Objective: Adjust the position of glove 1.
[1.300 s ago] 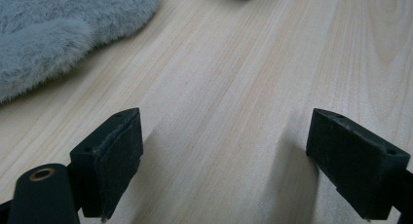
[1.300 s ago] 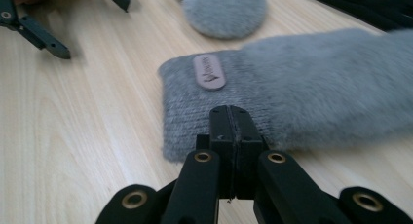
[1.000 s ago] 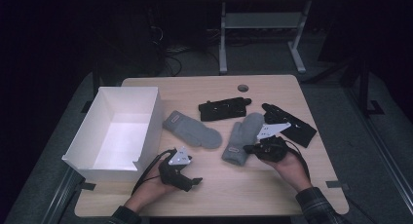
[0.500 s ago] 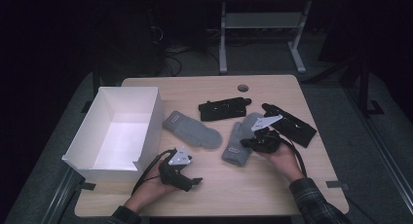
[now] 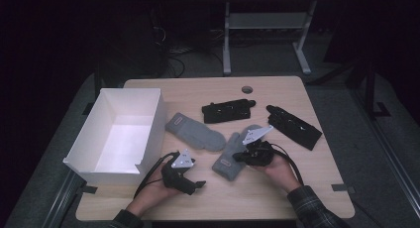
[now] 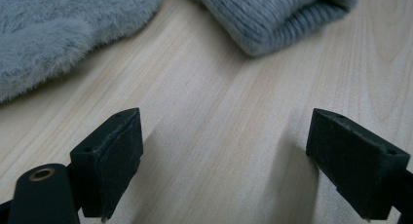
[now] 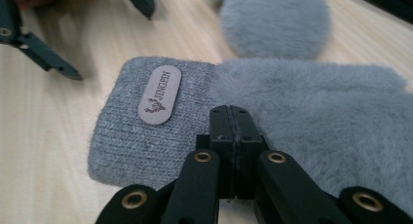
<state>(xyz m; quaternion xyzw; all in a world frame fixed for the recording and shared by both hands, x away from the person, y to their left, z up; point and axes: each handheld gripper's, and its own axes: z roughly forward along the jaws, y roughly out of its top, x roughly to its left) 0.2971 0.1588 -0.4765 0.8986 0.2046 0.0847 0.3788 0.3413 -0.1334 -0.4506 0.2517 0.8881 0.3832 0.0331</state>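
The grey mitten (image 7: pixel 272 112) with its label patch lies flat on the table (image 5: pixel 297 203); the right gripper (image 7: pixel 234 118) sits over it, jaws pressed together, while the left gripper (image 6: pixel 224 151) stands with its jaws apart above bare wood.

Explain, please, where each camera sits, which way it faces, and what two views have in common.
High view: above the person's side, facing forward and down on the table; both forearms show.
Left gripper view: on the left gripper, low over wood; jaws open.
Right gripper view: on the right gripper, jaws shut over the near mitten.
All three share that mitten.
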